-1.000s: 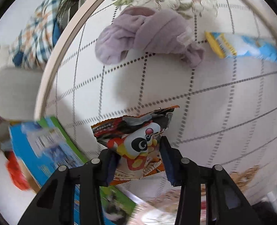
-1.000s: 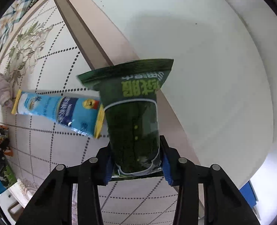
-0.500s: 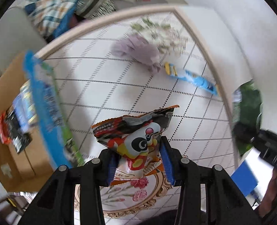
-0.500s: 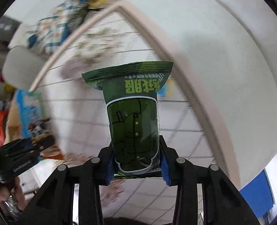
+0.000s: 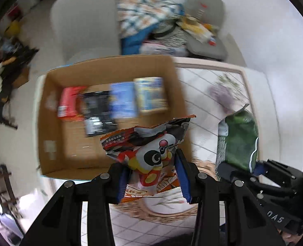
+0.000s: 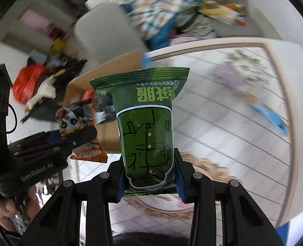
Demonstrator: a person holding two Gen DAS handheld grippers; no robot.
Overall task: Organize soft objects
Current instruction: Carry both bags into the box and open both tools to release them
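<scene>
Left wrist view, cardboard box (image 5: 49, 123) holding several blurred snack packets (image 5: 114, 102)

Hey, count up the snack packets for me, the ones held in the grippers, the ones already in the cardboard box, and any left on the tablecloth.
Held in grippers: 2, the panda packet in the left gripper and the green packet in the right gripper
In the cardboard box: 4, blurred
On the tablecloth: 1, the blue packet
Total: 7
</scene>
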